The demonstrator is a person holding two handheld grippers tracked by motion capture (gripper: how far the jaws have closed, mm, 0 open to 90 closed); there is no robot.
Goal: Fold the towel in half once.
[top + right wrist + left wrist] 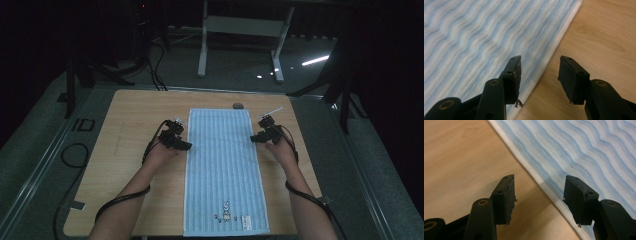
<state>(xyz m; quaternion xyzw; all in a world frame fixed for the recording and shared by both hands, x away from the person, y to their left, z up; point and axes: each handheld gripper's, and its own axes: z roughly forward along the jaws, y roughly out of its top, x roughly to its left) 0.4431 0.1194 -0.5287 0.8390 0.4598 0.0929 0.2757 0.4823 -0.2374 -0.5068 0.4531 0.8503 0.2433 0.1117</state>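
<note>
My left gripper (186, 145) and right gripper (254, 138) hung with jaws parted, gripping nothing, each straddling a long white-hemmed edge of the light-blue striped cloth towel (222, 165).

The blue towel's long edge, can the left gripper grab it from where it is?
Probably yes. The left gripper is open with its jaws either side of the blue towel's white hem, and the wooden table around it looks free of obstacles.
</note>
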